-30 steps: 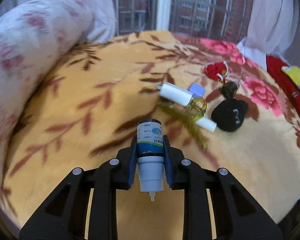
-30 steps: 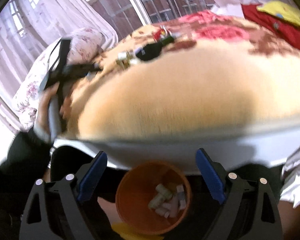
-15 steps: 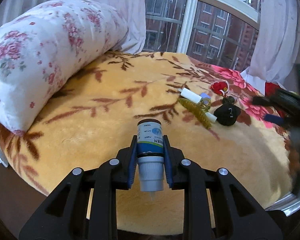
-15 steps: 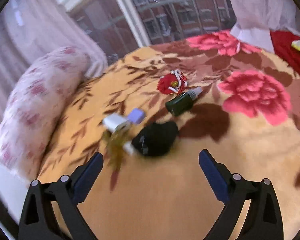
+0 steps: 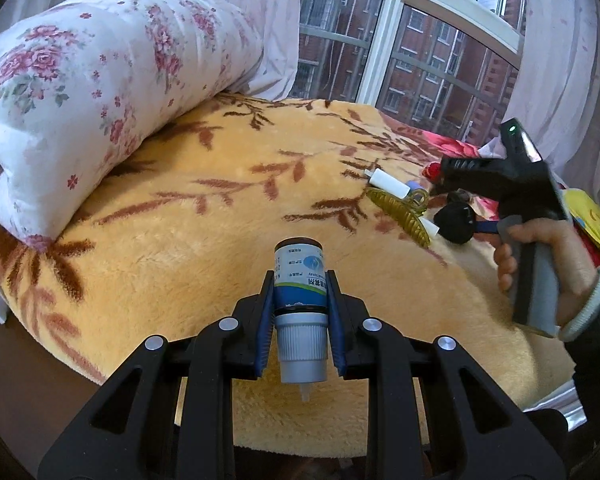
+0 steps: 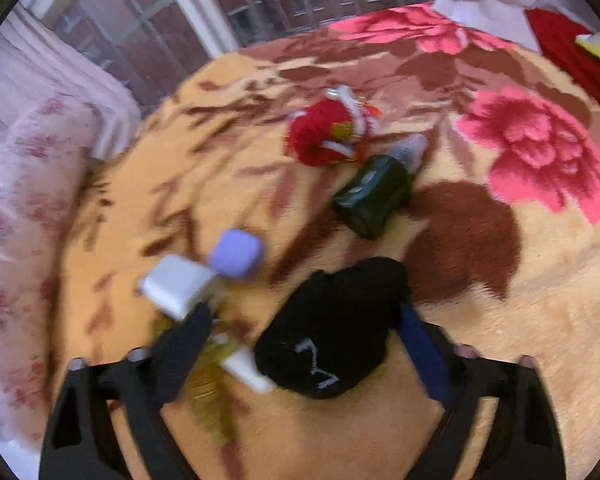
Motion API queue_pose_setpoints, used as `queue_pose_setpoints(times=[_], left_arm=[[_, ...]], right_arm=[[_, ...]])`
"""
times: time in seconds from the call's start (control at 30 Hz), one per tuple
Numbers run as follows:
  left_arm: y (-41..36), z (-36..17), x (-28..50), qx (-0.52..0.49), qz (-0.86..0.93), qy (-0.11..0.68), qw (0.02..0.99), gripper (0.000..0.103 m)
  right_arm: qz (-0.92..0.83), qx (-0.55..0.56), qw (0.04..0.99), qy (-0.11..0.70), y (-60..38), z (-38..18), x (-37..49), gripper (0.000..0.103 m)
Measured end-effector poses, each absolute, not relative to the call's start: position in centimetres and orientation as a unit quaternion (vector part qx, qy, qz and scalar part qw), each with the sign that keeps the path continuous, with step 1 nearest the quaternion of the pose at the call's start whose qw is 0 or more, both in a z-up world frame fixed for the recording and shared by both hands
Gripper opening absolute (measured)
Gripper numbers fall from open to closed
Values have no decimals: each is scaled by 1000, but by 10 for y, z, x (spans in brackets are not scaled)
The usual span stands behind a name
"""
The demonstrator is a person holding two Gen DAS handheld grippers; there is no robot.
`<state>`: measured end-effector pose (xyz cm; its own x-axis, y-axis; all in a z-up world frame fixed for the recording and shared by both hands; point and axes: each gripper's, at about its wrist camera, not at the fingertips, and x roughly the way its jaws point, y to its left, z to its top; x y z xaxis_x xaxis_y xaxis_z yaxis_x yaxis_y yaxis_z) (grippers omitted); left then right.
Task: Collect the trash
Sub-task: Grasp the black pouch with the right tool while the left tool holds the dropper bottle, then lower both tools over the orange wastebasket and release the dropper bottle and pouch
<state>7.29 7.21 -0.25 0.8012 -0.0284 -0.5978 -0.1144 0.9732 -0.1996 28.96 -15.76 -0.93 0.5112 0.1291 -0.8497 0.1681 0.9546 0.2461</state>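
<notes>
While the left gripper (image 5: 300, 316) clamps a small blue-labelled bottle (image 5: 300, 280), the right gripper (image 6: 300, 344) straddles a black sock (image 6: 332, 328) on the bed (image 5: 180, 240).

The bottle sits cap-end toward the camera between the left fingers (image 5: 265, 320), held above the blanket's near edge. The right fingers (image 6: 424, 352) have just been closing, half-wide, with the sock between them; contact is too blurred to judge. Near the sock lie a dark green bottle (image 6: 374, 196), a red trinket (image 6: 324, 132), a lilac cap (image 6: 238, 254) and a white tube (image 6: 176, 286).
</notes>
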Motion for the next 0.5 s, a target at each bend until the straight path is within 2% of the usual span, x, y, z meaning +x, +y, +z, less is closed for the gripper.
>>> queue_pose_setpoints(times=[0.1, 0.27, 0.5], left_arm=[[72, 1, 67, -111, 24, 310, 944, 23], [66, 2, 62, -111, 20, 317, 942, 23], [51, 5, 47, -101, 0, 334, 937, 23]], right_arm=[[-16, 164, 854, 493, -164, -16, 288, 55], [18, 110, 866, 488, -163, -12, 279, 47], [92, 157, 876, 447, -194, 29, 219, 47]])
